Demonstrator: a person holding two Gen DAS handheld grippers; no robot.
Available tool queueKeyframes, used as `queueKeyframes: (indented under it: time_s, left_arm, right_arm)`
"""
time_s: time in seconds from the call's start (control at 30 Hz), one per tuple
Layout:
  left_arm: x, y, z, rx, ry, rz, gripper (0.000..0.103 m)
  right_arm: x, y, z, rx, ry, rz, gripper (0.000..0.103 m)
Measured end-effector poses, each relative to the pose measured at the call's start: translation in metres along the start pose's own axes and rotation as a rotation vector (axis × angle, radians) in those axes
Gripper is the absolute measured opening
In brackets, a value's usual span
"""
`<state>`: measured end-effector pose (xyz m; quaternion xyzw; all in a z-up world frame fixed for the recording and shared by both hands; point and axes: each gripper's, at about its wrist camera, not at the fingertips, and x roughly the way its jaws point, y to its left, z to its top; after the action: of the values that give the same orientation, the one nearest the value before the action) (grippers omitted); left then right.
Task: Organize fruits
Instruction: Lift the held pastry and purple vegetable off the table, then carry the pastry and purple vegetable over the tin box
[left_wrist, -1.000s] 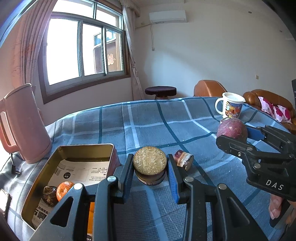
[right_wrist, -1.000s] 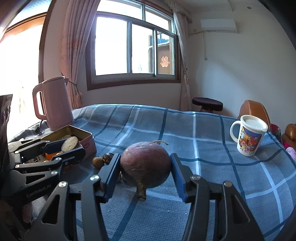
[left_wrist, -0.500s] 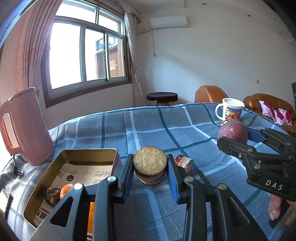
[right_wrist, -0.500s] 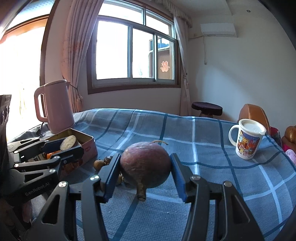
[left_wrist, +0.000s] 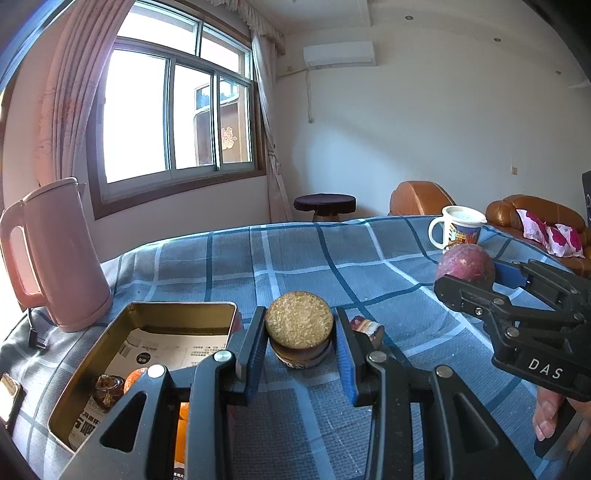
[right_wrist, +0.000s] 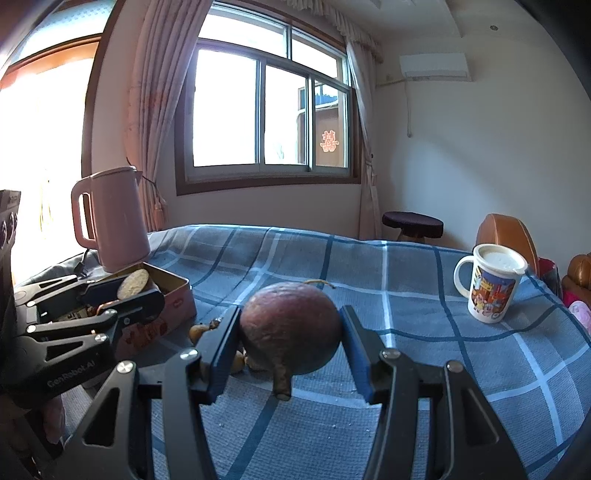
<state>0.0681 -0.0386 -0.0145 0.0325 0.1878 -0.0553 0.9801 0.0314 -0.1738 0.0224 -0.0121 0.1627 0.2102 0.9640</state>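
My left gripper (left_wrist: 299, 334) is shut on a round brown snack (left_wrist: 299, 320) with a crumbly top, held above the blue checked cloth beside the open metal tin (left_wrist: 110, 369). The tin holds an orange (left_wrist: 135, 378), a dark wrapped piece (left_wrist: 107, 386) and printed paper. My right gripper (right_wrist: 290, 332) is shut on a round purple fruit (right_wrist: 290, 334) with a stem, held above the cloth; it also shows in the left wrist view (left_wrist: 465, 264). Small brown fruits (right_wrist: 199, 330) lie on the cloth by the tin (right_wrist: 162, 310). A wrapped sweet (left_wrist: 365, 328) lies past the left fingers.
A pink kettle (left_wrist: 55, 254) stands at the far left behind the tin. A printed mug (right_wrist: 489, 288) with a lid stands at the right on the cloth. A stool (left_wrist: 325, 205) and brown sofa (left_wrist: 535, 218) are beyond the table.
Both grippers have risen and tilted up a little, keeping their loads. The tin and table now sit lower in both views.
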Motion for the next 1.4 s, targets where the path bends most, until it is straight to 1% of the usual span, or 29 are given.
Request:
queueKeyframes:
  time_s: [0.5, 0.77, 1.07, 1.4]
  left_arm:
    - [-0.009, -0.006, 0.000, 0.005, -0.044, 0.007, 0.036]
    - [-0.013, -0.010, 0.000, 0.018, -0.064, 0.015, 0.036]
    - [-0.013, -0.009, 0.001, 0.009, -0.064, 0.005, 0.036]
    - [-0.012, -0.002, 0.002, -0.013, -0.054, -0.003, 0.036]
  right_arm:
    - [-0.012, 0.003, -0.001, -0.003, -0.051, 0.012, 0.056]
    - [-0.014, 0.005, 0.000, -0.012, -0.059, 0.010, 0.056]
    - [-0.014, 0.010, 0.000, -0.027, -0.044, 0.001, 0.056]
    - [-0.005, 0.016, 0.001, -0.024, -0.020, 0.008, 0.056]
